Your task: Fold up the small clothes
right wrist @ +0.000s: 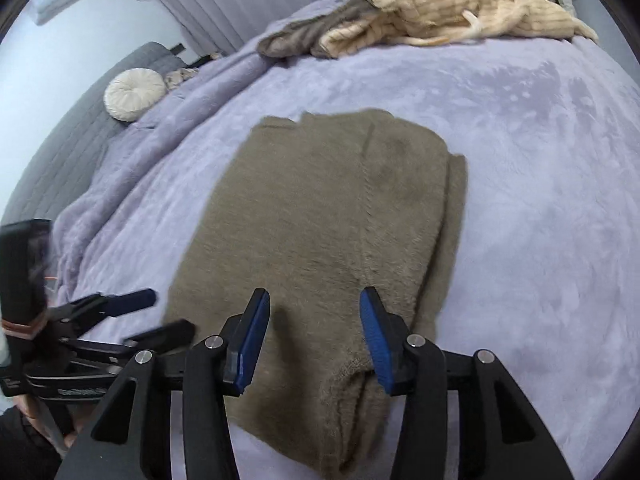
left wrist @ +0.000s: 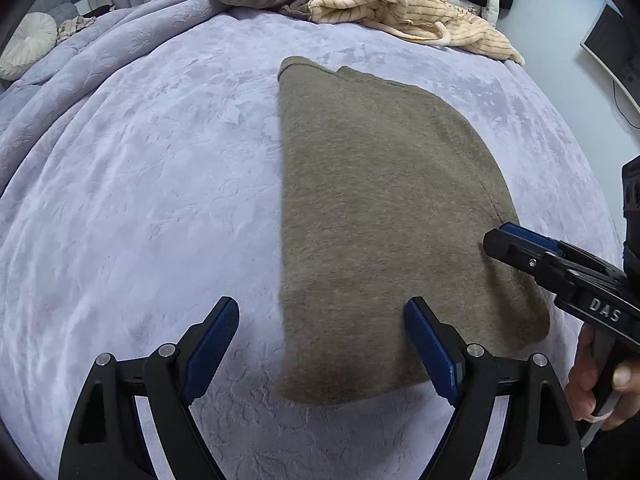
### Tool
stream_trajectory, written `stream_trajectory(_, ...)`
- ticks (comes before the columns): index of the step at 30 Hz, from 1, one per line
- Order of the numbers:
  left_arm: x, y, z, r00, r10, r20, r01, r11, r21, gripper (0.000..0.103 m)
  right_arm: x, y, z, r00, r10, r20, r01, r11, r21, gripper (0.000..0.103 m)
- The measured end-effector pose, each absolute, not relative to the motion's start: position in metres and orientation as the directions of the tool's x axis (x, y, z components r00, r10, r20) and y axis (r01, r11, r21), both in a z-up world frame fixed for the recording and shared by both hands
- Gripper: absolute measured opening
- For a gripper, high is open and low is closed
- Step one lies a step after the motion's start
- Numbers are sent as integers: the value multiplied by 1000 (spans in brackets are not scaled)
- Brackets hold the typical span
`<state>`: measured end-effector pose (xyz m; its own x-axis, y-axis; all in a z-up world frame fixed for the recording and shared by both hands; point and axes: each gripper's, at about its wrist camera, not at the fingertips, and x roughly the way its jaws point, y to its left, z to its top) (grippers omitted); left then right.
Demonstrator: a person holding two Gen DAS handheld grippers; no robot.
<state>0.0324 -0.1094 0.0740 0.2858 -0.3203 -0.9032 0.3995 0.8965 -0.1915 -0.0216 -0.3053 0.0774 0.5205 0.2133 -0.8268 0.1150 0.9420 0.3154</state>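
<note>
An olive-brown knitted garment [left wrist: 384, 216] lay flat near the middle of the bed's lilac plush blanket [left wrist: 140, 200], already doubled lengthwise into a long narrow panel, its folded-over layers showing as a stepped edge along one side in the right wrist view. The left gripper [left wrist: 322, 344] hovered over the near left corner with its jaws spread wide and nothing between them, probably placed to pinch that hem. The right gripper [right wrist: 314, 336] stood partly open above the near hem, its pads clear of the cloth, so it gripped nothing. Both pointed steeply down at the same end, which suggested a crosswise fold away from the person came next. A heap of unfolded clothes [left wrist: 360, 0], cream-striped and grey-brown, waited at the far edge.
</note>
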Motion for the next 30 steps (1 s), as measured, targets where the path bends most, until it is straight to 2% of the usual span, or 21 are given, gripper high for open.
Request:
stream_trajectory(3,29,-95,73,281,-316,-906,391,900,-192,85,-35,-311,81,536,198,-821,152,933,325,41)
stream_trajectory(4,27,-90,74,282,-320,-904,391,899,-197,85,-40,-309,88,537,166,-827,164,941,296,46)
stream_trajectory(5,24,-82,76,279,-333,-901,391,896,-210,85,-49,-306,97,539,102,-836,187,953,237,60)
stream_trajectory(7,21,-68,78,268,-357,-895,388,890,-239,88,-62,-306,110,558,15,-829,219,962,165,78)
stream_trajectory(8,21,-59,77,259,-369,-893,379,889,-257,97,-71,-309,116,572,0,-820,226,961,158,78)
stream_trajectory(9,21,-53,78,264,-370,-891,365,893,-263,100,-79,-314,120,577,3,-817,233,958,168,79)
stream_trajectory(13,26,-34,80,291,-373,-881,318,906,-278,100,-100,-324,131,589,9,-808,278,937,213,79)
stream_trajectory(16,33,-40,79,283,-388,-877,310,903,-299,100,-100,-307,141,640,71,-765,204,944,258,79)
stream_trajectory(20,37,-61,61,237,-389,-890,325,895,-305,100,-76,-273,119,607,191,-772,102,944,314,78)
stream_trajectory(22,35,-67,45,224,-324,-919,331,912,-241,100,-67,-267,97,554,174,-814,123,950,287,78)
stream_trajectory(23,34,-67,34,202,-290,-936,333,919,-213,100,-63,-269,80,499,120,-858,169,958,232,78)
stream_trajectory(25,29,-59,33,194,-319,-928,334,911,-243,100,-64,-278,57,392,21,-920,255,958,131,78)
stream_trajectory(27,23,-49,45,223,-339,-914,341,905,-253,100,-83,-291,65,454,75,-888,265,940,214,78)
stream_trajectory(30,25,-36,72,261,-422,-868,366,875,-315,100,-107,-305,92,534,42,-844,265,940,215,79)
